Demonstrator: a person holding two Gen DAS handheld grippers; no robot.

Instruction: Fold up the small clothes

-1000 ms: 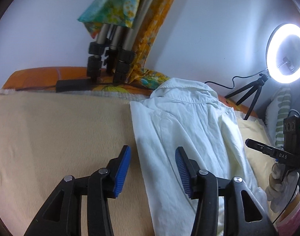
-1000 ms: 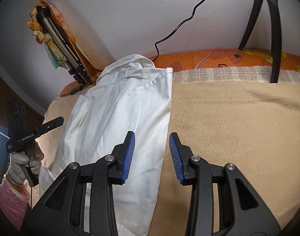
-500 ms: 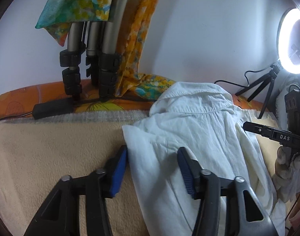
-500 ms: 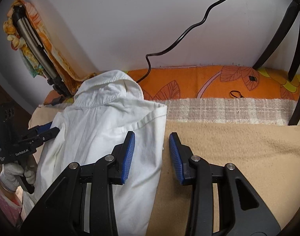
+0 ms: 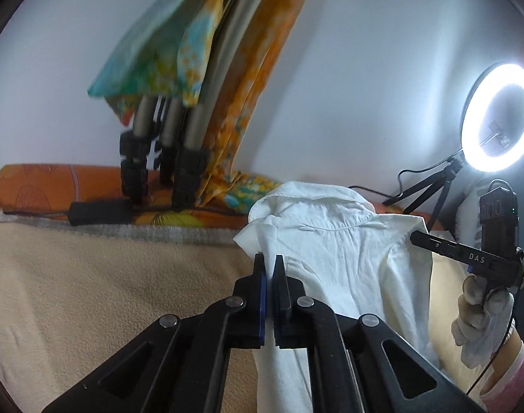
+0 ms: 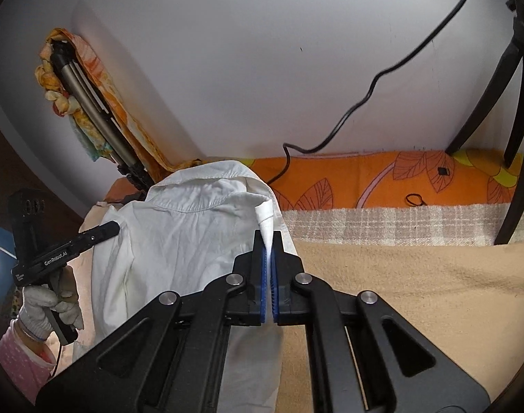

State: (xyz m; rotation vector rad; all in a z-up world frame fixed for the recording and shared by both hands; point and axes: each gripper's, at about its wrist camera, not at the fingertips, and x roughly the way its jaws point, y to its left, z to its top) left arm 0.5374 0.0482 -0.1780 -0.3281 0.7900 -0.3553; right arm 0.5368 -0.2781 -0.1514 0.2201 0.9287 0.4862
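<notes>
A small white collared shirt [image 5: 334, 251] lies lengthwise on a tan blanket [image 5: 107, 292], collar toward the wall. My left gripper [image 5: 269, 261] is shut on the shirt's left shoulder edge near the collar. My right gripper [image 6: 268, 241] is shut on the shirt's [image 6: 193, 234] right shoulder edge, cloth pinched between the blue pads. Each gripper also shows in the other's view: the right one [image 5: 468, 258] at the shirt's far side, the left one [image 6: 72, 244] likewise, both held by gloved hands.
A folded tripod draped in floral cloth [image 5: 179, 110] leans on the wall behind the collar. A lit ring light [image 5: 495, 117] on a small stand is at the right, its cable [image 6: 365, 96] along the wall. An orange leaf-print sheet [image 6: 382, 179] edges the bed.
Both grippers moved forward up the shirt to its shoulders and went from open to shut on the cloth edges.
</notes>
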